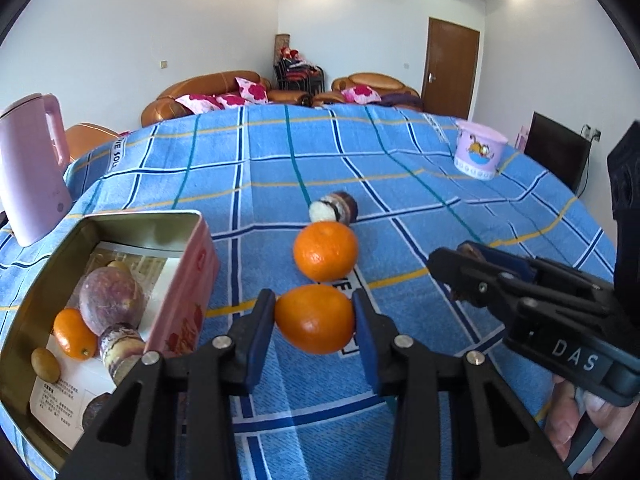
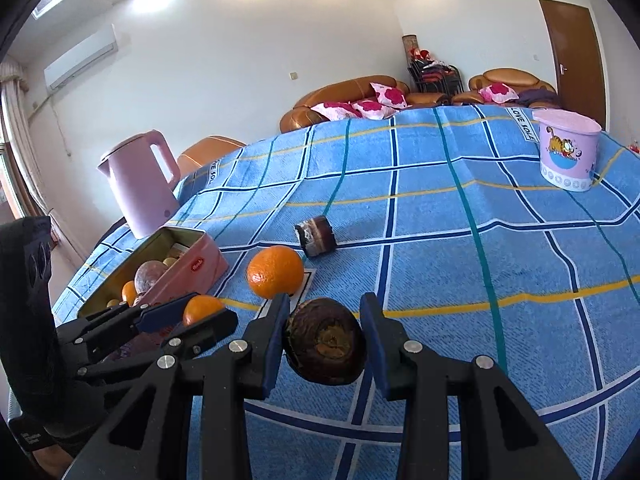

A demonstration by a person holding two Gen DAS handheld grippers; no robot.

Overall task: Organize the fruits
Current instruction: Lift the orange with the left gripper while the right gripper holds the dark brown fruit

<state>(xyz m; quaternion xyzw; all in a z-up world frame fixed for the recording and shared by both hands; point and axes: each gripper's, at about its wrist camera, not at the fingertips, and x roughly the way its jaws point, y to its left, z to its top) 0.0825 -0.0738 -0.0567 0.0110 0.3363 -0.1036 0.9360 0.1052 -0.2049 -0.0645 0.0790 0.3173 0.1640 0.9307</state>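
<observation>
My left gripper [image 1: 315, 314] is shut on an orange [image 1: 315, 319], just above the blue checked cloth; it also shows in the right wrist view [image 2: 202, 308]. A second orange [image 1: 325, 251] lies just beyond it, and a cut dark root piece [image 1: 335, 210] behind that. My right gripper [image 2: 325, 334] has a dark brown round fruit [image 2: 326, 347] between its fingers; the left pad touches it, the right pad stands slightly off. A pink tin [image 1: 182, 280] at the left holds several fruits, among them a purple one [image 1: 110, 302] and a small orange one [image 1: 74, 334].
A pink kettle [image 1: 32, 168] stands behind the tin. A pink cartoon bucket [image 1: 478, 154] stands at the table's far right. The cloth-covered table [image 1: 400, 168] stretches away between them. Sofas and a brown door lie beyond.
</observation>
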